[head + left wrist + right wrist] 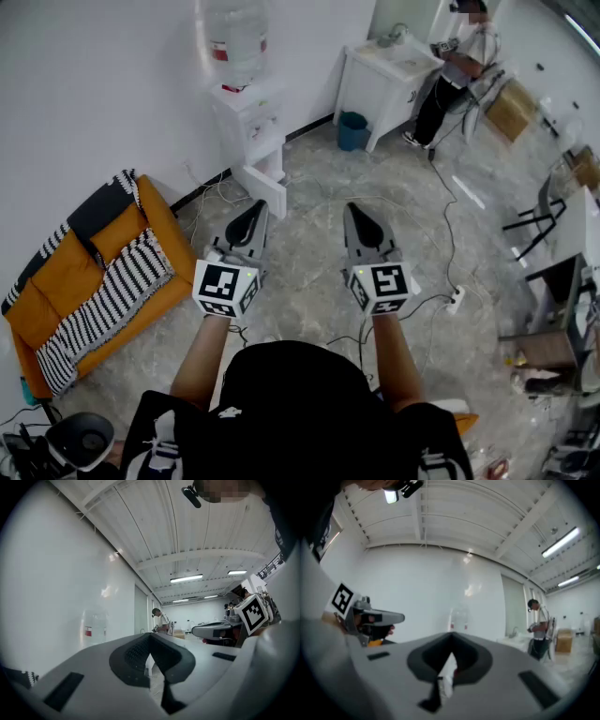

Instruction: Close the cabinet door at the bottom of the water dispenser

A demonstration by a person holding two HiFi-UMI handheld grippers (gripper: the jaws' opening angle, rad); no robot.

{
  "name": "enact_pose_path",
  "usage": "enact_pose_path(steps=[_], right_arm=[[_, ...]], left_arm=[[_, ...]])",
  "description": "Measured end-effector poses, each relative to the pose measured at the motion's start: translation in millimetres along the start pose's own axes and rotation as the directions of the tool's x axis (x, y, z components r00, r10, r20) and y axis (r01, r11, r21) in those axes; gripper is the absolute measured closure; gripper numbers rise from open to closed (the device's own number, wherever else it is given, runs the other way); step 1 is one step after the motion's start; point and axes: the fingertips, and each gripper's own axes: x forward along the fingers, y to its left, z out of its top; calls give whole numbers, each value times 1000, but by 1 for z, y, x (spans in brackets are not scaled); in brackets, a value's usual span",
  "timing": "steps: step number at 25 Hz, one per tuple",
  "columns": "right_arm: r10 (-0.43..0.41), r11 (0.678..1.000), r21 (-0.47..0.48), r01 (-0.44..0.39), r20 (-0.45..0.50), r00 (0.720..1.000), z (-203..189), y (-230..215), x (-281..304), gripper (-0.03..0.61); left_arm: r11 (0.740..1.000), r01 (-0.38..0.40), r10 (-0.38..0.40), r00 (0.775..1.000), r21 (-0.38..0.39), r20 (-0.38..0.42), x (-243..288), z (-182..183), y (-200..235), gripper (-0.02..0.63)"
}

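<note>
Head view: left gripper (254, 214) and right gripper (360, 216) point level, touching nothing, well apart from the dispenser (247, 114); its door (265, 192) stands open. Left gripper view: jaws together, empty. Right gripper view: jaws together, empty.

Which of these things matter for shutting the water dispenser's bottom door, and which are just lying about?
For the job:
water dispenser
its open cabinet door
left tool
right tool

Just lying about:
orange sofa
blue bin
power strip
</note>
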Motion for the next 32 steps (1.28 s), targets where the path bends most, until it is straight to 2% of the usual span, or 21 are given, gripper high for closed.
enact_pose_path(steps=[16, 22, 32], right_arm=[[49, 999, 17, -49, -5, 999, -11, -25, -30, 546], [69, 998, 6, -69, 11, 998, -21, -39, -36, 546], [95, 995, 14, -95, -6, 995, -31, -49, -22, 546]], left_arm=[[1000, -18, 19, 998, 6, -57, 8, -22, -43, 607], [999, -25, 27, 997, 33, -71, 12, -31, -62, 607], [999, -34, 37, 996, 28, -86, 31, -38, -59, 607]])
